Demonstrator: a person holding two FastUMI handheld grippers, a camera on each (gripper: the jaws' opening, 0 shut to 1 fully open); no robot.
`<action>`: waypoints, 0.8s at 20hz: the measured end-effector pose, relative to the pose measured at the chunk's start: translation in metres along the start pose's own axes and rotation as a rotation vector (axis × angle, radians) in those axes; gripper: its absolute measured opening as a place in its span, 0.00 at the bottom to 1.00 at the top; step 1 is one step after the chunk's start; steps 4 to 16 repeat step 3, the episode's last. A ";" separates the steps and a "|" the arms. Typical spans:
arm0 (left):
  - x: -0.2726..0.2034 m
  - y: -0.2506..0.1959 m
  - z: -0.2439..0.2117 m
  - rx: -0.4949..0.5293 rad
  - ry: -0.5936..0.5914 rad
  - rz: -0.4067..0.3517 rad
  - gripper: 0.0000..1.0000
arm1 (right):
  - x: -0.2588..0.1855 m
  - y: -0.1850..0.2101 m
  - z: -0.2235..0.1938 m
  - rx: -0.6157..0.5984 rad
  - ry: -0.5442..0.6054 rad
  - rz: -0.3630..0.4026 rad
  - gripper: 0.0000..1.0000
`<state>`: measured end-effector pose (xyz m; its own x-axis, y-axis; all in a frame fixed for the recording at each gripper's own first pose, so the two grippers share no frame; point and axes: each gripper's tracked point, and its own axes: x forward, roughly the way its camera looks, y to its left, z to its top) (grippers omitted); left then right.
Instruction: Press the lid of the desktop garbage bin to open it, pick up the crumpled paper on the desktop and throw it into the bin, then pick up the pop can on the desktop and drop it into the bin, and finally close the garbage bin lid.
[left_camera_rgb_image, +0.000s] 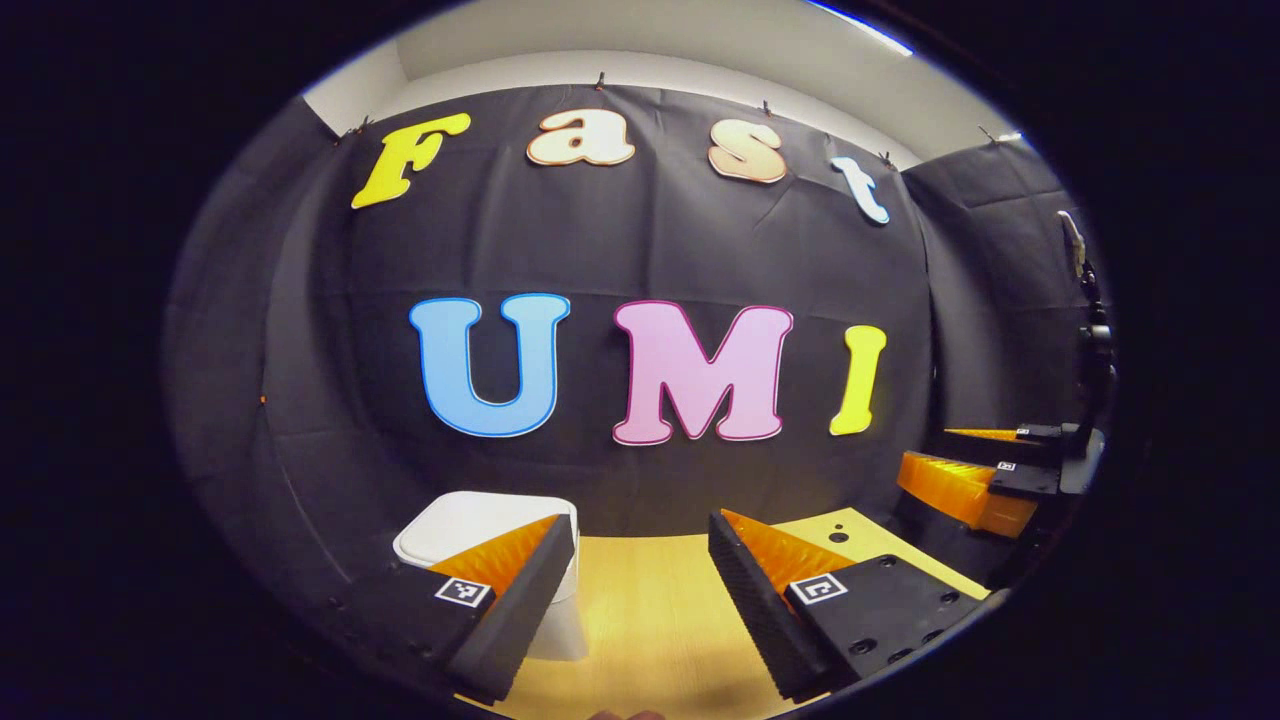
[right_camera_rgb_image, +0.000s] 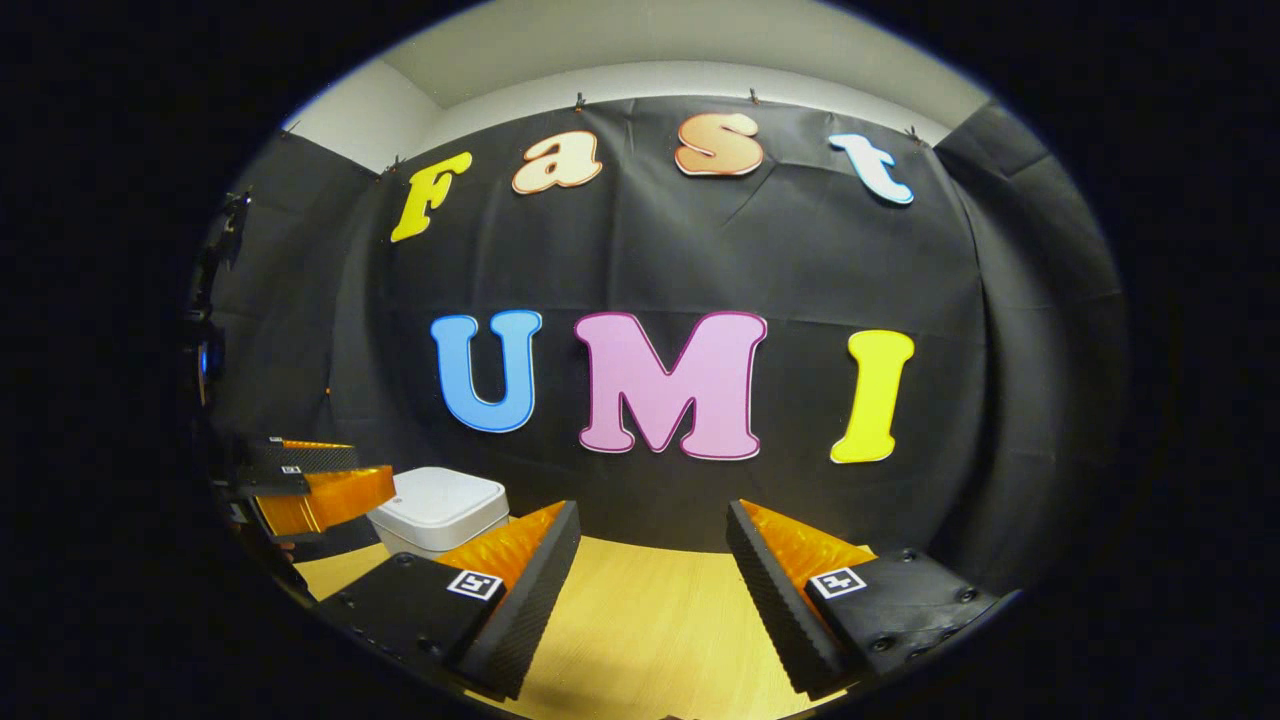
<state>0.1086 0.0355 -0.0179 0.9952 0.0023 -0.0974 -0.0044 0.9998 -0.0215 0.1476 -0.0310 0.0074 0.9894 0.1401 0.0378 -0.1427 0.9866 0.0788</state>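
Jaws of left gripper (left_camera_rgb_image: 640, 600) spread wide, nothing between them. Jaws of right gripper (right_camera_rgb_image: 650, 600) also wide apart, empty. Both held above wooden desktop (left_camera_rgb_image: 650, 620), pointing at booth wall. Garbage bin (left_camera_rgb_image: 470, 525), white, lid down, sits just ahead and left of left gripper, partly behind its left finger. From right gripper view, bin (right_camera_rgb_image: 438, 508) lies farther off to left, left gripper (right_camera_rgb_image: 320, 485) beside it. Left hand nearer, so better placed to press lid. Step in hand judged: opening bin.
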 end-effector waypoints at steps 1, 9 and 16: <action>-0.005 -0.004 -0.001 0.004 0.001 -0.021 0.93 | -0.008 0.000 0.002 -0.002 -0.004 -0.023 0.95; -0.018 -0.001 0.000 0.032 0.004 -0.027 0.93 | -0.024 0.008 0.006 0.006 0.005 -0.045 0.95; -0.018 -0.001 0.000 0.032 0.004 -0.027 0.93 | -0.024 0.008 0.006 0.006 0.005 -0.045 0.95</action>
